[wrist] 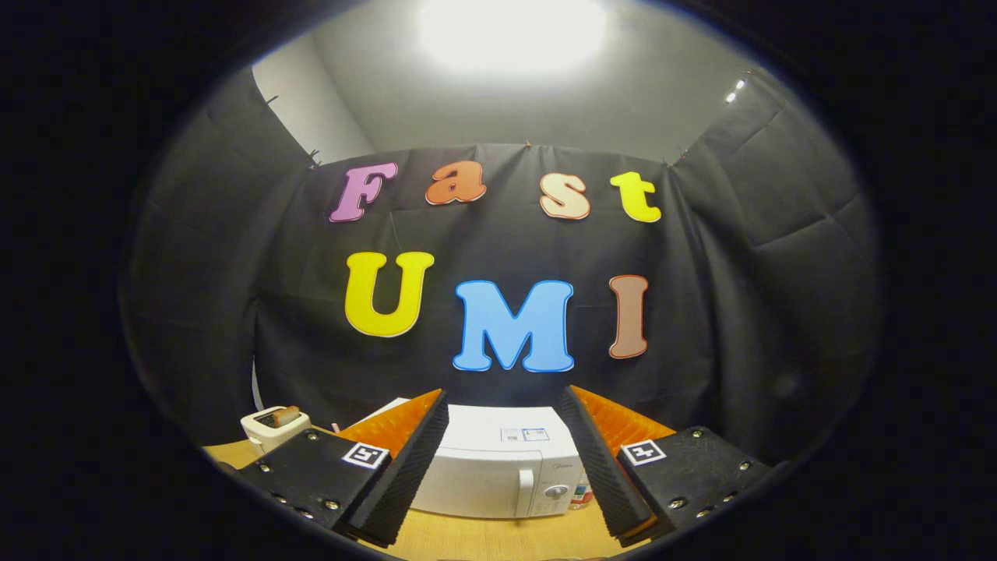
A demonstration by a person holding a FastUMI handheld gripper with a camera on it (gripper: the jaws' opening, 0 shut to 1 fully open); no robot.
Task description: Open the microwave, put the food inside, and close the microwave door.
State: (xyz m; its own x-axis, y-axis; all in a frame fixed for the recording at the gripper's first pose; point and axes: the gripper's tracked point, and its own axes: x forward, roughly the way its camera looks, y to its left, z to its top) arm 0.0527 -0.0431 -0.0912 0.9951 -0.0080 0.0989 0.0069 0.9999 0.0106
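A white microwave (498,467) stands on the wooden table (483,538), beyond my fingers and framed between them. Its door is closed, with a vertical handle (526,489) and a round knob (555,492) on its right side. My gripper (505,405) is held above the table in front of the microwave, open wide, with nothing between its fingers. I cannot make out the food from here.
A white toaster (273,427) with a slice of toast (287,415) sticking out stands on the table left of the microwave, beyond the left finger. A small bottle (579,494) peeks out at the microwave's right side. Black cloth walls close in the booth behind.
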